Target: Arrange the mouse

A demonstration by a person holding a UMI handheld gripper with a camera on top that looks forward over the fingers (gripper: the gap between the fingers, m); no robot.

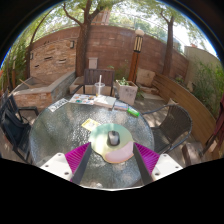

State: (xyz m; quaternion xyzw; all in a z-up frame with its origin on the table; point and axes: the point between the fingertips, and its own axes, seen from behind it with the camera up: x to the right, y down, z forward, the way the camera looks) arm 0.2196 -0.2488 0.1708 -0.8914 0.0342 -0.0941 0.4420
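Note:
A small dark grey mouse (114,138) rests on a round pale mouse mat (117,145) with green and pink patches, on a round glass table (60,135). My gripper (113,157) stands open above the table's near side, its magenta pads (79,157) spread wide. The mat's near edge reaches between the fingertips, while the mouse sits just ahead of them, untouched. Nothing is held between the fingers.
A yellow card (89,124) lies on the glass left of the mat. Papers and boxes (95,100) and a green object (134,113) sit at the far side. Dark chairs (14,125) ring the table; a brick wall (100,50) and planters stand behind.

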